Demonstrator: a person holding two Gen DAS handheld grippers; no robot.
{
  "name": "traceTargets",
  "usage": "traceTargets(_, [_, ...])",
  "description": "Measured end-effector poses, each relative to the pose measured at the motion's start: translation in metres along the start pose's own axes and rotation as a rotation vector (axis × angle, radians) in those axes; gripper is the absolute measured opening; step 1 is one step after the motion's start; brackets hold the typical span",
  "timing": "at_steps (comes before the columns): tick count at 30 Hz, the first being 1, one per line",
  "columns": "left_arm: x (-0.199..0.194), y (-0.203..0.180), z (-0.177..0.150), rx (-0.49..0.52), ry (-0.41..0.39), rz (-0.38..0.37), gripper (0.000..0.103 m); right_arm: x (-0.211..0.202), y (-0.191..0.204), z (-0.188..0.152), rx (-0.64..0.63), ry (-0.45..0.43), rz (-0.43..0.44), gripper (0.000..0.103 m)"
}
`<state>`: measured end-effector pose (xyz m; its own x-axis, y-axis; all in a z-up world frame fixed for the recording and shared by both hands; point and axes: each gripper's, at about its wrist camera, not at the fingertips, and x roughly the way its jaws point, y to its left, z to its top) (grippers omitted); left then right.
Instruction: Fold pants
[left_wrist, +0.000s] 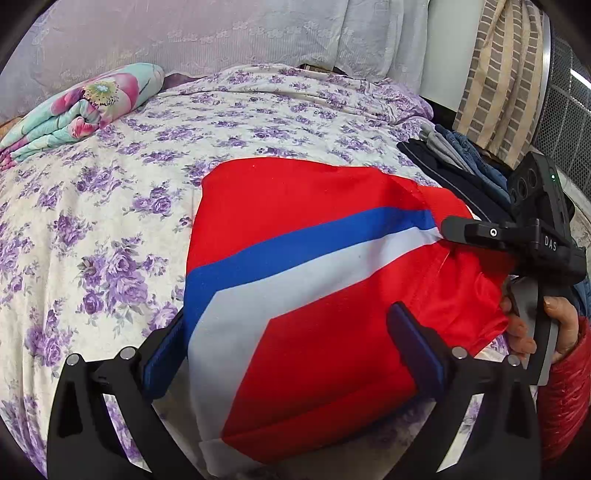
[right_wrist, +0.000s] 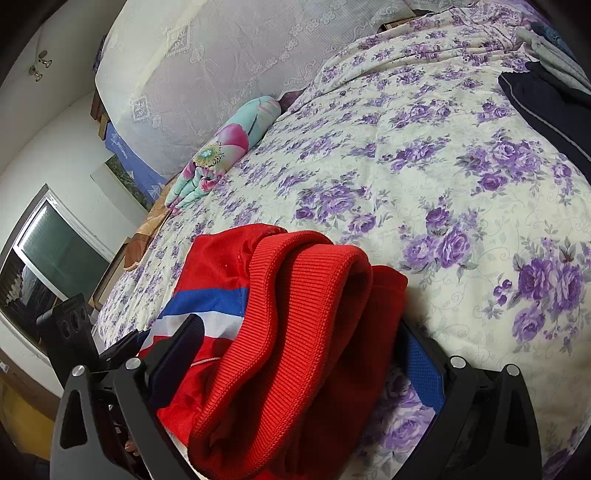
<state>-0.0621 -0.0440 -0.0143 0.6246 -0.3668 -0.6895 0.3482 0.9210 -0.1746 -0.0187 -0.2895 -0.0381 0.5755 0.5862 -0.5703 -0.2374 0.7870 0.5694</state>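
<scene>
The red pants (left_wrist: 295, 295) lie folded on the floral bedspread (left_wrist: 110, 221). The left gripper (left_wrist: 291, 354) is spread above them. The right gripper (right_wrist: 295, 358) straddles the bunched ribbed cuff (right_wrist: 295, 314), fingers apart; whether its pads touch is hidden.

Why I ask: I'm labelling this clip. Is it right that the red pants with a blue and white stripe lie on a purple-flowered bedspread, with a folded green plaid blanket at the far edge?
Not quite. The folded blanket is aqua with big pink flowers, not green plaid; the left wrist view shows it. The rest holds: the red pants with the blue and white stripe lie on the purple-flowered bedspread.
</scene>
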Motion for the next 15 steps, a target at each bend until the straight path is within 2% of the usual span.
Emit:
traceTargets(6, [0.0,0.001,0.0,-0.004,0.004,-0.009,0.098,0.0,0.0,0.0,-0.001,0.0,0.0,0.1])
traceTargets(8, [0.001,0.006,0.001,-0.024,0.02,-0.051,0.098,-0.001,0.0,0.0,0.0,0.0,0.001,0.1])
traceTargets(10, [0.0,0.021,0.001,-0.097,0.032,-0.124,0.098,-0.005,0.001,-0.002,0.012,-0.01,-0.026,0.1])
traceTargets(11, [-0.003,0.031,0.001,-0.147,0.013,-0.133,0.098,-0.011,0.002,-0.004,0.022,-0.029,-0.066,0.1])
traceTargets(13, [-0.016,0.052,-0.003,-0.255,-0.065,-0.095,0.098,-0.037,0.007,-0.014,0.023,-0.145,-0.177,0.1])
traceTargets(15, [-0.021,0.066,-0.007,-0.318,-0.093,-0.091,0.098,-0.063,0.018,-0.022,-0.006,-0.278,-0.269,0.1])
